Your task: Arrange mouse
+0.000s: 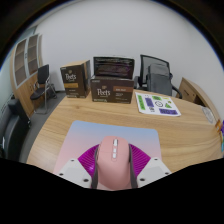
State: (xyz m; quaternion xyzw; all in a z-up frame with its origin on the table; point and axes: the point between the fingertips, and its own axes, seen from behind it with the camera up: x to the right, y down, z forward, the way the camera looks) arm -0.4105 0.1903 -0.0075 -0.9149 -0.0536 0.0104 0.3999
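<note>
A pink computer mouse (113, 160) with a grey scroll wheel sits between my two fingers, pointing away from me. My gripper (112, 163) is shut on the mouse: both magenta pads (88, 159) press on its sides. The mouse is held just above the near edge of a light grey-blue mouse mat (105, 134) that lies on a wooden table (60, 125). The mouse's rear end is hidden below the fingers.
Two brown boxes (75, 79) and a third one (113, 74) stand at the table's far side. A white-and-green card (157, 104) lies to the right of them. Office chairs (155, 70) stand behind the table, another chair (12, 128) at its left.
</note>
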